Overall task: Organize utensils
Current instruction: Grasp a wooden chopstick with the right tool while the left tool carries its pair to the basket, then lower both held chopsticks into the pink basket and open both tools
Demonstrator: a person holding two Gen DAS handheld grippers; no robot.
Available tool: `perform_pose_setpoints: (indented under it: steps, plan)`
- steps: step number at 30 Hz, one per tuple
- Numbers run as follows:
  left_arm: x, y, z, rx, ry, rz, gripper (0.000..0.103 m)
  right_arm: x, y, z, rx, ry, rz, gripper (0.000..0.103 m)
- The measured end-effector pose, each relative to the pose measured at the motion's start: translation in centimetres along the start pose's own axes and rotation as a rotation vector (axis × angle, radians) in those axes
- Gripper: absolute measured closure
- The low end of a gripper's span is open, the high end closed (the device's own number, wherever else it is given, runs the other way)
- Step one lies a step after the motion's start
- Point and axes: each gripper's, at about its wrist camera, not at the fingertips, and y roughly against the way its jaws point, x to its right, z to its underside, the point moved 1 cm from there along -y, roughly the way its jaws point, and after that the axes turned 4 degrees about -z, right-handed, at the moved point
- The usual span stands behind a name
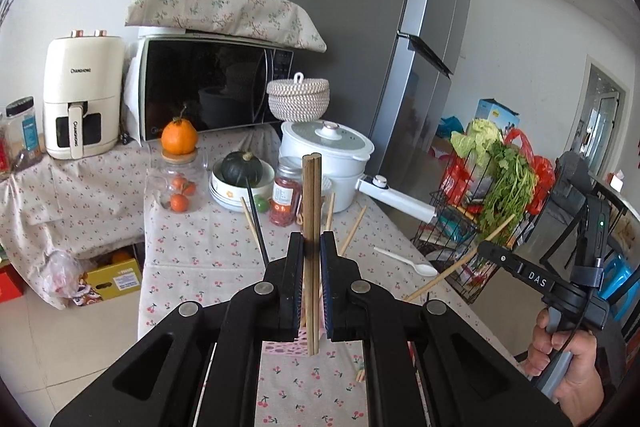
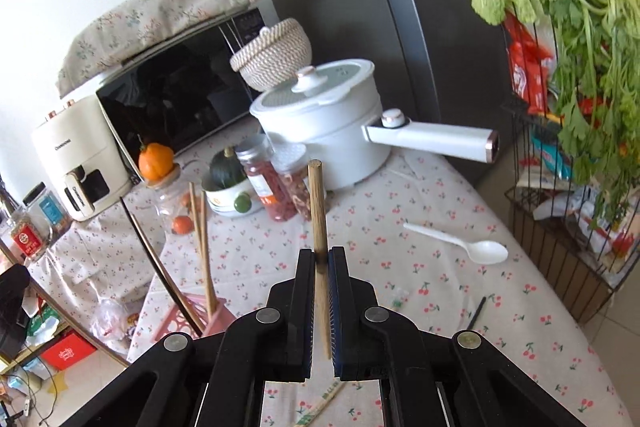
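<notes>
My left gripper [image 1: 311, 241] is shut on a pair of brown wooden chopsticks [image 1: 311, 195] held upright above the cherry-print table. My right gripper [image 2: 321, 255] is shut on a single light wooden chopstick [image 2: 318, 203], also upright; that gripper and its chopstick show at the right of the left wrist view [image 1: 500, 255]. A pink slotted utensil holder [image 2: 188, 319] at the table's left edge holds several chopsticks, wooden [image 2: 202, 247] and black [image 2: 152, 255]. A white plastic spoon [image 2: 460, 243] lies on the table to the right; it also shows in the left wrist view [image 1: 408, 261]. A black chopstick [image 2: 476, 313] lies near the right edge.
At the back stand a white pot with a long handle [image 2: 332, 131], jars [image 2: 264, 183], a bowl with a green squash [image 2: 226, 187], a microwave [image 2: 172, 99] and an air fryer [image 2: 76, 163]. A wire basket of greens [image 2: 568, 155] stands right of the table, beside the fridge [image 2: 420, 7].
</notes>
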Motion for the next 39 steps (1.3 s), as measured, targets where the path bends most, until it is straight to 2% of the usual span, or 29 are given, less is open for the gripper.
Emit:
perform_pose_setpoints:
  steps: [3,7,13,16,21,27,28,30,31,32,34,39]
  plan:
    - [-0.8,0.7,-1.2,0.061,0.034,-0.003,0.095,-0.8,0.5,-0.7,0.026,0.006,-0.034,0.098]
    - [-1.2,0.4,-1.9,0.125,0.027,-0.033,0.095,-2.2,0.7,-1.2,0.036,0.013,-0.074,0.098]
    - [-1.1,-2.3,-1.3,0.133,-0.013,-0.045,0.095,-4.1,-0.1,-1.2,0.035,0.03,-0.12,0.098]
    - [-0.7,-4.2,-0.9,0.107,-0.058,-0.073,0.095,-4.5,-0.4,-1.2,0.036,0.028,-0.139,0.098]
    - [-1.1,-7.7,0.3,0.03,-0.076,-0.101,0.095,-4.9,-0.4,-1.4,0.043,0.016,-0.168,0.098]
    - [-1.1,-11.6,1.9,-0.071,-0.087,-0.081,0.093,-4.6,-0.5,-1.6,0.047,-0.034,-0.214,0.098]
    - [-1.0,-12.0,2.1,-0.084,-0.088,-0.083,0.09,-4.6,-0.6,-1.6,0.044,-0.036,-0.216,0.098]
    - [-1.0,-12.4,2.3,-0.107,-0.086,-0.086,0.065,-4.8,-1.0,-1.5,0.034,-0.033,-0.217,0.098]
    - [-1.1,-12.4,2.3,-0.108,-0.079,-0.084,0.044,-5.0,-1.1,-1.4,0.032,-0.03,-0.217,0.098]
    - [-1.2,-12.2,2.4,-0.1,-0.07,-0.09,0.032,-5.2,-1.1,-1.4,0.033,-0.026,-0.217,0.098]
    - [-1.5,-11.7,2.3,-0.094,-0.057,-0.106,0.029,-5.5,-1.2,-1.4,0.04,-0.019,-0.218,0.098]
    - [-3.3,-10.4,2.4,-0.149,-0.004,-0.134,0.022,-6.5,-1.5,-1.6,0.064,-0.011,-0.234,0.098]
